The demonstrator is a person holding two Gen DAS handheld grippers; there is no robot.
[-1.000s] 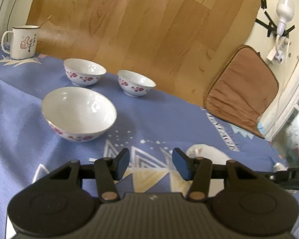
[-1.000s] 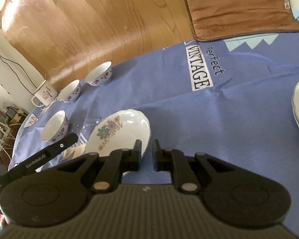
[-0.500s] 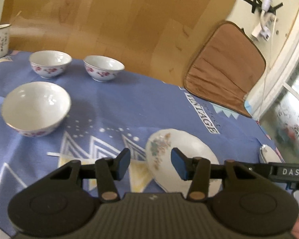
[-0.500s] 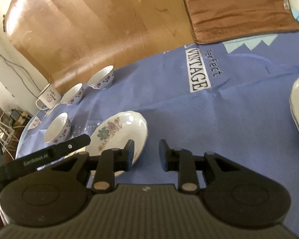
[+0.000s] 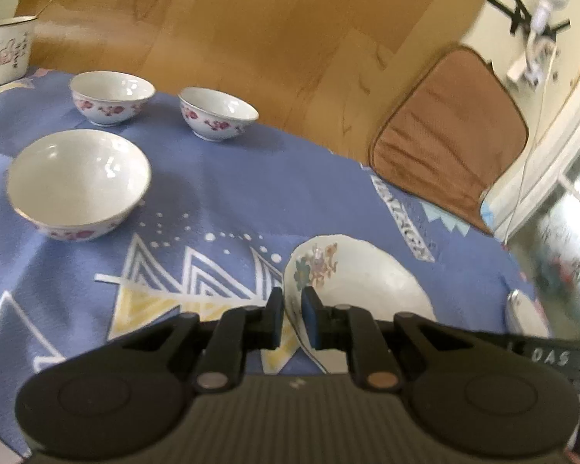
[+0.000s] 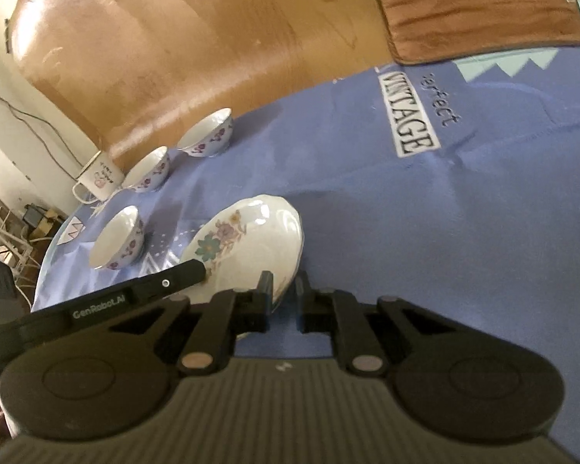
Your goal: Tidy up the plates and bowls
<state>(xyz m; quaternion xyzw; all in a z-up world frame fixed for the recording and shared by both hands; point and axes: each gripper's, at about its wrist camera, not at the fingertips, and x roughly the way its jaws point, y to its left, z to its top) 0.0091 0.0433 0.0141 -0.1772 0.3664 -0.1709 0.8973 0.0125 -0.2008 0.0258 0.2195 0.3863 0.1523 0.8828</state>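
since a second ago we find both grippers closed onto the floral plate (image 5: 352, 282), which was lying flat. it now sits tilted on the blue cloth (image 5: 228, 193), its near rim hidden behind the left gripper (image 5: 290, 315), shut on that rim. right gripper (image 6: 284, 294): jaws closing, rim between them, both pointing steeply down. only the left view shows the wall fixture (image 5: 537, 19); only the right shows the left gripper's finger (image 6: 166, 282) across the plate. three bowls (image 5: 79, 183) and a mug (image 6: 98, 181) stand beyond.

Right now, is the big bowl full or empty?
Empty. The big bowl stands upright on the blue cloth, and its white inside shows bare.
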